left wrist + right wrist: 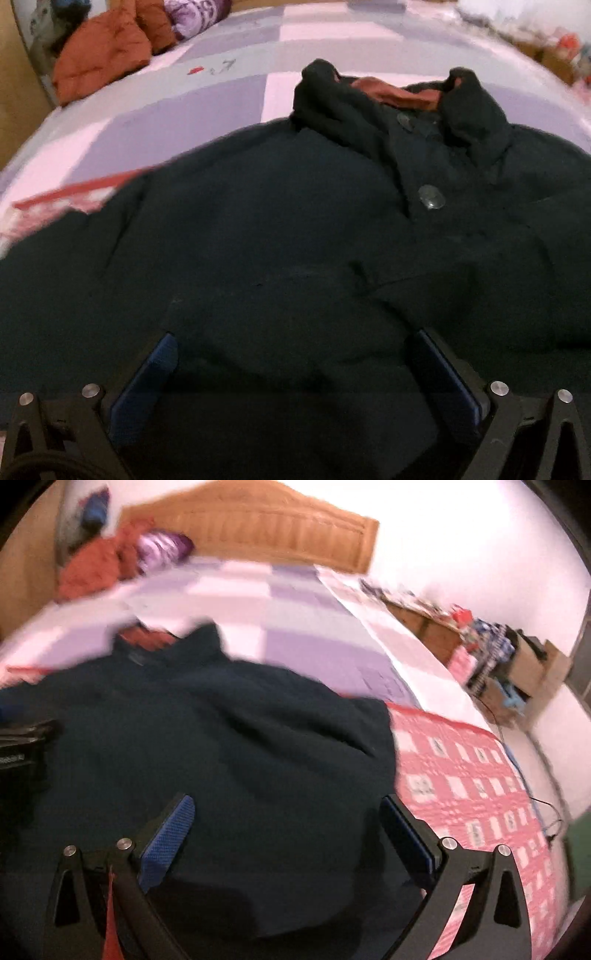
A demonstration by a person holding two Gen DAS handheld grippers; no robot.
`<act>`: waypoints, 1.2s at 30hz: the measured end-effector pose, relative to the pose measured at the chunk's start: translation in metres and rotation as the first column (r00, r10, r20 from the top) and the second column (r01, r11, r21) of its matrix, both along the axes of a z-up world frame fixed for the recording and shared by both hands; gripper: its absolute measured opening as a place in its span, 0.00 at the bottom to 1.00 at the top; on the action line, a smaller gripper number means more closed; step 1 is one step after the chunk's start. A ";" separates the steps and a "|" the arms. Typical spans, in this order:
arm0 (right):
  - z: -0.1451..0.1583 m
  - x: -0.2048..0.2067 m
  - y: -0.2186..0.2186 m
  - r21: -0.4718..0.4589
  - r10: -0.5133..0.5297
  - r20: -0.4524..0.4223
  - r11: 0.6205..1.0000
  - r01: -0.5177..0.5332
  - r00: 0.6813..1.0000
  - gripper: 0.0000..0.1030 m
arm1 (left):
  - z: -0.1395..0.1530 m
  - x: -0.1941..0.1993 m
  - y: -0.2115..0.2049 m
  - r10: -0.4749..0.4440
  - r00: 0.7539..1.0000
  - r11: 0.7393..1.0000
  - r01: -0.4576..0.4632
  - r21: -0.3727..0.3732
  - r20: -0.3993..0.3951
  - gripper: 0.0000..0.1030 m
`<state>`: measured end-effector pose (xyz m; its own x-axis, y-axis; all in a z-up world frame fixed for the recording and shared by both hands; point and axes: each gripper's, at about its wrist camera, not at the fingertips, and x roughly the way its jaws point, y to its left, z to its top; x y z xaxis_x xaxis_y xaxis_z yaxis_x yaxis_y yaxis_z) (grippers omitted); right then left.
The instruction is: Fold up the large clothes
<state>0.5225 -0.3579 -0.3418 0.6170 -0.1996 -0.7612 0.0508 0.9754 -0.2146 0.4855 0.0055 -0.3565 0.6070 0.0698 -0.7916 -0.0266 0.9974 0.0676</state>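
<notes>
Claws, left claw [295, 369] and right claw [288, 834], both stand wide and empty over the dark coat [258, 240] on the bed [207, 103], so each should pinch one side edge evenly before folding.

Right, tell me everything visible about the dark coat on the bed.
The dark coat lies spread front-up on the checked bedspread, collar away from the cameras. It looks like thick, soft navy-black fabric with a rust-orange lining at the collar and round grey buttons down the front. Its right edge overlaps a pink patterned cover. Neither gripper holds it.
</notes>
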 end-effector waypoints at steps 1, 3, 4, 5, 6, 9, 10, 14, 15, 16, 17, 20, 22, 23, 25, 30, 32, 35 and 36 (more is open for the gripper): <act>-0.008 -0.007 -0.017 0.063 0.000 -0.010 0.998 0.001 1.000 0.99 | 0.000 -0.007 0.002 -0.014 1.000 1.000 0.014 0.005 0.027 1.00; -0.010 -0.032 -0.049 0.165 -0.041 -0.017 0.985 0.043 0.999 0.99 | -0.002 -0.017 -0.005 -0.042 0.998 0.998 0.039 0.058 0.054 1.00; -0.009 -0.042 -0.055 0.183 -0.047 -0.026 0.982 0.051 0.999 0.99 | -0.002 -0.018 -0.007 -0.044 0.997 0.997 0.040 0.068 0.065 1.00; -0.006 -0.052 -0.060 0.202 -0.048 -0.030 0.978 0.053 0.998 0.99 | -0.003 -0.021 -0.007 -0.037 0.996 0.997 0.031 0.072 0.080 1.00; 0.003 -0.061 -0.064 0.190 -0.058 -0.021 0.980 0.061 0.998 0.99 | -0.004 -0.022 -0.007 -0.031 0.995 0.997 0.024 0.073 0.091 1.00; 0.027 -0.050 -0.073 0.129 -0.079 0.043 0.989 0.072 0.996 0.99 | -0.006 -0.026 -0.007 -0.029 0.993 0.996 0.020 0.083 0.112 1.00; 0.033 -0.037 -0.082 0.109 -0.099 0.063 0.990 0.092 0.993 0.99 | -0.005 -0.026 -0.008 -0.029 0.993 0.996 0.020 0.085 0.115 1.00; 0.024 0.038 -0.096 0.060 -0.102 -0.034 0.993 0.104 0.994 0.99 | -0.007 -0.023 -0.012 -0.027 0.992 0.995 0.015 0.096 0.122 1.00; 0.013 0.062 -0.098 0.032 -0.099 -0.075 0.994 0.101 0.992 0.99 | -0.008 -0.023 -0.013 -0.027 0.992 0.995 0.015 0.099 0.123 1.00; 0.006 0.074 -0.100 0.006 -0.099 -0.093 0.995 0.100 0.991 1.00 | -0.009 -0.022 -0.014 -0.028 0.992 0.995 0.015 0.102 0.125 1.00; -0.001 0.092 -0.101 -0.019 -0.085 -0.123 0.996 0.084 0.989 1.00 | -0.009 -0.022 -0.015 -0.028 0.992 0.994 0.014 0.110 0.126 1.00; -0.008 0.123 -0.101 -0.058 -0.054 -0.132 0.997 0.047 0.990 1.00 | -0.010 -0.022 -0.016 -0.023 0.992 0.993 0.008 0.121 0.127 1.00; -0.009 0.119 -0.108 0.021 -0.074 -0.112 0.997 0.077 0.991 1.00 | -0.010 -0.022 -0.017 -0.021 0.992 0.993 0.006 0.120 0.128 1.00; -0.008 0.111 -0.119 0.103 -0.098 -0.100 0.989 0.109 0.990 1.00 | -0.010 -0.023 -0.018 -0.022 0.992 0.993 0.006 0.120 0.128 1.00; -0.003 0.081 -0.139 0.227 -0.151 -0.079 0.960 0.165 0.985 1.00 | -0.010 -0.023 -0.018 -0.021 0.992 0.993 0.006 0.119 0.127 1.00; -0.025 -0.020 -0.134 -0.017 -0.054 -0.184 0.999 0.052 0.982 1.00 | -0.010 -0.024 -0.020 -0.024 0.991 0.993 0.008 0.118 0.129 1.00; -0.025 -0.045 -0.145 0.066 -0.075 -0.191 0.994 0.089 0.979 0.99 | -0.010 -0.025 -0.021 -0.025 0.991 0.993 0.010 0.121 0.130 1.00; -0.002 -0.053 -0.134 0.035 -0.103 -0.111 0.994 0.108 0.988 0.98 | -0.011 -0.024 -0.020 -0.024 0.991 0.992 0.008 0.125 0.130 1.00; 0.007 -0.051 -0.126 0.056 -0.081 -0.070 0.995 0.085 0.994 0.98 | -0.011 -0.024 -0.020 -0.024 0.991 0.992 0.008 0.125 0.130 1.00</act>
